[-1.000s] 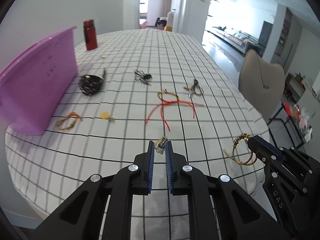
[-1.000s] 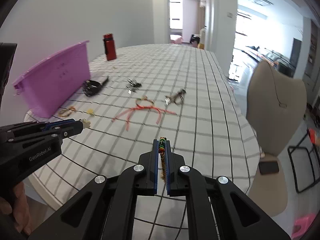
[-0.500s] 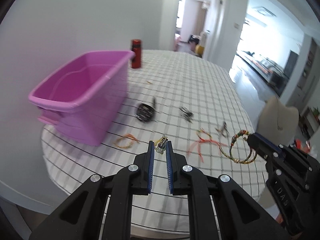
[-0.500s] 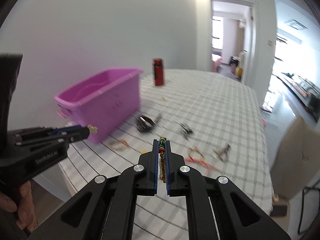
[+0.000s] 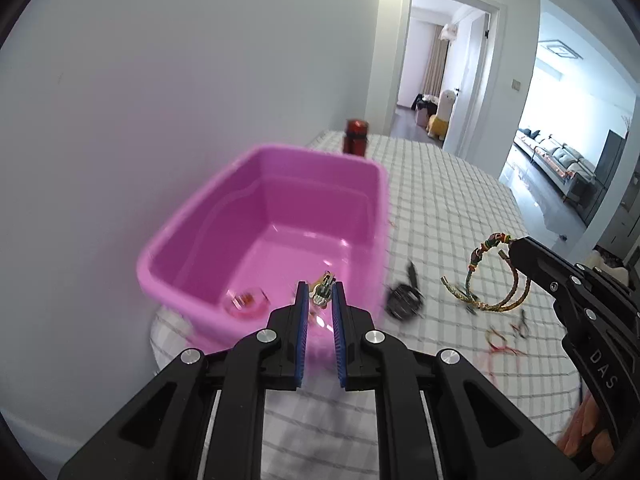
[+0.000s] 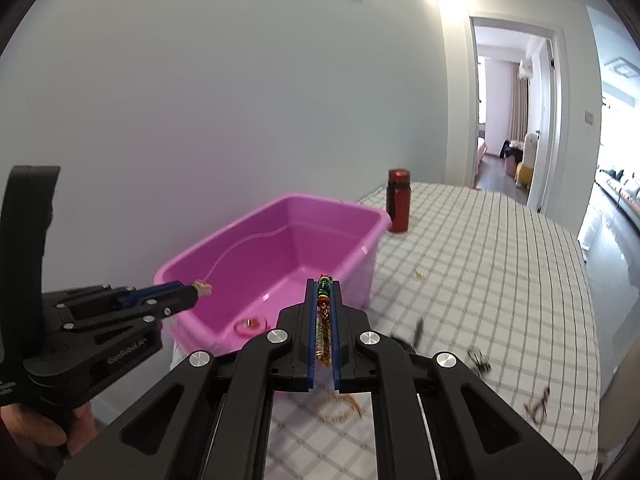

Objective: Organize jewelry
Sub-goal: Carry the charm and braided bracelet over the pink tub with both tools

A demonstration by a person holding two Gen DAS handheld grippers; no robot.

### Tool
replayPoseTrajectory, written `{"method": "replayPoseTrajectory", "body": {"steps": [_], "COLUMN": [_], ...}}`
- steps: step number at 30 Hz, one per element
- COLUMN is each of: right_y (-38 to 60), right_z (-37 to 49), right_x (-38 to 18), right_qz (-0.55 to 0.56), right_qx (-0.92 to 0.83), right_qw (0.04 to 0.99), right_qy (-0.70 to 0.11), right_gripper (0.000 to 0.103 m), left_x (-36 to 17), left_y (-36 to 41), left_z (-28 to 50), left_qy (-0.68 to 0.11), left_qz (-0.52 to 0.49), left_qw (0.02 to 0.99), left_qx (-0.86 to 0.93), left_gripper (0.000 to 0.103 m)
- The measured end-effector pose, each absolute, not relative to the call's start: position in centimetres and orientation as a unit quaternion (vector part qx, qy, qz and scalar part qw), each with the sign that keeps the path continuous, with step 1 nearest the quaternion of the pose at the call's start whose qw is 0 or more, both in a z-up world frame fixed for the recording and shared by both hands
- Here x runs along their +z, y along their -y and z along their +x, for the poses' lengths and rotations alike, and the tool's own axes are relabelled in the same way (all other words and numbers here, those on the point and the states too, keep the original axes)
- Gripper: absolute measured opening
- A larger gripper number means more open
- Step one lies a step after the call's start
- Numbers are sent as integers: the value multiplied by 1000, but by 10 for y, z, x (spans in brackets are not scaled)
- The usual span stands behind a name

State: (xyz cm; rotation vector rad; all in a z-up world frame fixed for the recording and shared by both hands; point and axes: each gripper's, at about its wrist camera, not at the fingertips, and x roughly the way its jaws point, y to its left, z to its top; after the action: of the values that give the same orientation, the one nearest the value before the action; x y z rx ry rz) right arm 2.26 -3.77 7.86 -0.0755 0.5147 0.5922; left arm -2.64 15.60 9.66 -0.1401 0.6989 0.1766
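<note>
Pinching a small gold-and-silver trinket [image 5: 322, 293] between its blue pads, the left hand-held gripper [image 5: 319, 300] hangs over the near end of the pink bin [image 5: 200, 216]. The right hand-held gripper [image 6: 324, 312] is clenched on a braided bracelet [image 6: 323, 320]; in the left view that bracelet hangs as beaded loops from its tip, above the bench [image 5: 448, 200] and to the right of the bin. On the bin floor lies a pink ring-shaped piece [image 5: 245, 300]. Just outside the bin's right wall a dark bracelet [image 5: 404, 298] rests on the checked cloth, blurred. Further right on the cloth lie a red cord [image 5: 498, 342] and a small dark clasp piece [image 5: 522, 324], both too blurred to make out. A red bottle [image 6: 398, 200] stands upright beyond the bin's far corner.
</note>
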Motion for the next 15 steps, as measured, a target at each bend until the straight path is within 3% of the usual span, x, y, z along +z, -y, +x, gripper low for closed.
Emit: {"method": "replayPoseTrajectory", "body": {"steps": [8,15], "right_y": [-47,-89], "right_z": [87,137], "right_x": [78,57], "right_qz": [-26,-39], "right_qx": [286,309], "right_qw": [913,879], "right_qy": [-291,-361], "right_gripper": [6,6], "left_x": [91,65], "left_y": [-240,-266], "left_z": [37,75], "left_qy": [-362,-402], "left_qz": [-72,-100], "left_qw": [926,907], "left_qx": [75,80], "left_gripper": [12,12]}}
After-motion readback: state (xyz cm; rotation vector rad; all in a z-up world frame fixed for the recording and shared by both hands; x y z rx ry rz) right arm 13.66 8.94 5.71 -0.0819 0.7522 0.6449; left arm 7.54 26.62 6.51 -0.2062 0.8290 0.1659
